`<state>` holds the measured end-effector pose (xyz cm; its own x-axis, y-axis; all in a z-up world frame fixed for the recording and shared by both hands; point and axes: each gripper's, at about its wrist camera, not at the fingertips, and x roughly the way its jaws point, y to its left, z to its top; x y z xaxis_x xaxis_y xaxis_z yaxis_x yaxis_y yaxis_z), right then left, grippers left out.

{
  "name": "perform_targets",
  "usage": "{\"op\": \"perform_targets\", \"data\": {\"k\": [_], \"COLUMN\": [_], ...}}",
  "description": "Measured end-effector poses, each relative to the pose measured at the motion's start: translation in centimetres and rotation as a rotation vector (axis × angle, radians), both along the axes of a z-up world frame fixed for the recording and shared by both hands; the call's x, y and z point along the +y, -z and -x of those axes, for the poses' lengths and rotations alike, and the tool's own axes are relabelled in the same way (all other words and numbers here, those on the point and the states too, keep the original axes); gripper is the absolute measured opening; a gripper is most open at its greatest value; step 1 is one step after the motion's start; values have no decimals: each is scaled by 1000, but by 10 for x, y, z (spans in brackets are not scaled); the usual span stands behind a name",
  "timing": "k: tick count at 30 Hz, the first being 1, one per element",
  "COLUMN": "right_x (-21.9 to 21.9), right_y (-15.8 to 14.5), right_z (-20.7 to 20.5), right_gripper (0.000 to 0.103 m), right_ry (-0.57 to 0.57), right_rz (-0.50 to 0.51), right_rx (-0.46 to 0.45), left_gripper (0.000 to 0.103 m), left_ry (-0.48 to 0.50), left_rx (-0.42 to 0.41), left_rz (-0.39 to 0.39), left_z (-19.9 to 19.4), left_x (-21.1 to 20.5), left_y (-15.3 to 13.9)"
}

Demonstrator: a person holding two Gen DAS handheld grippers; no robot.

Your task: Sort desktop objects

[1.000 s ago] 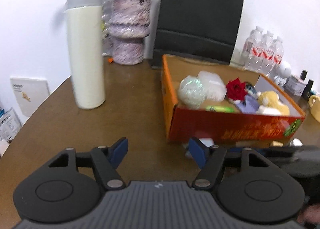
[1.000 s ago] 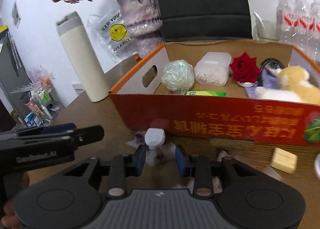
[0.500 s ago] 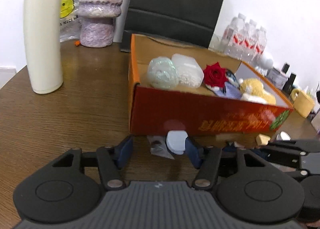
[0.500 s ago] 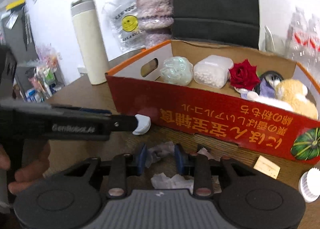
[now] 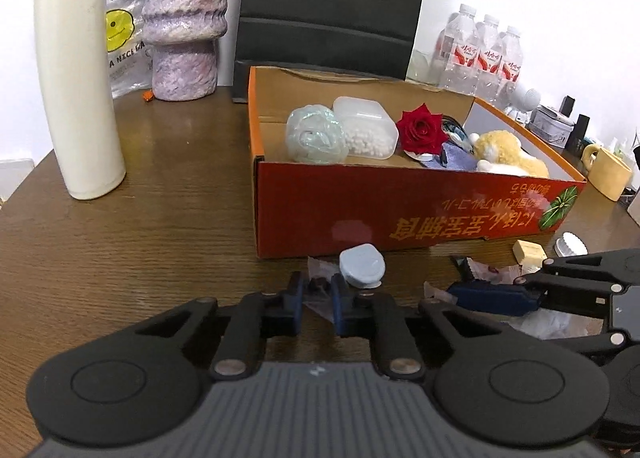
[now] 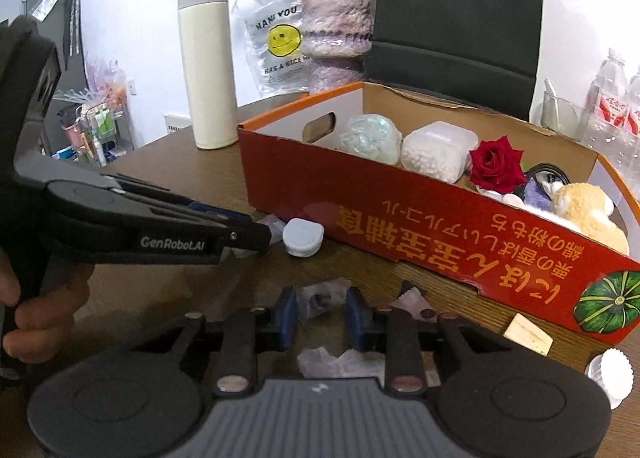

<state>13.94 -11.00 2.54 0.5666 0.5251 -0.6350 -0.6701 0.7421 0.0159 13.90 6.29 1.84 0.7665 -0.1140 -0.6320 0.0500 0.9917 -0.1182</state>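
An orange-red cardboard box on the brown table holds a rose, a plush toy, a clear container and a bubble-wrap ball. In front of it lies a pale blue cap. My left gripper is just short of the cap, its jaws closing on a crumpled clear wrapper. My right gripper is lower and to the right, its jaws closing on another crumpled wrapper that reaches both pads.
A cream thermos, a purple vase and a black bag stand behind the box. Water bottles and a yellow mug are at the right. A beige block, a white ridged cap and tissue lie near the front.
The left gripper sank toward the box front and its jaws narrowed from wide to a small gap. The cap, between them before, now lies beyond the right finger. The right gripper rolled and narrowed slightly.
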Motion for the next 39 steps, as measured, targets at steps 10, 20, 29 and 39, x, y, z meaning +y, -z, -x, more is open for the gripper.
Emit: {"op": "perform_targets", "data": {"k": [10, 20, 29, 39], "right_x": [7, -51, -129, -145], "right_y": [-9, -30, -43, -70], "right_z": [24, 93, 151, 135], "right_gripper": [20, 21, 21, 21], "right_ry": [-27, 92, 203, 236], "right_rz": [-49, -178, -200, -242], "right_rx": [-118, -132, -181, -254], "left_gripper": [14, 14, 14, 14], "left_ry": [-123, -165, -108, -123], "left_rx": [-21, -61, -190, -201], "left_rz": [82, 102, 107, 126], "left_z": [40, 136, 175, 145], "left_x": [16, -33, -73, -71], "left_y": [-5, -18, -59, -73]}}
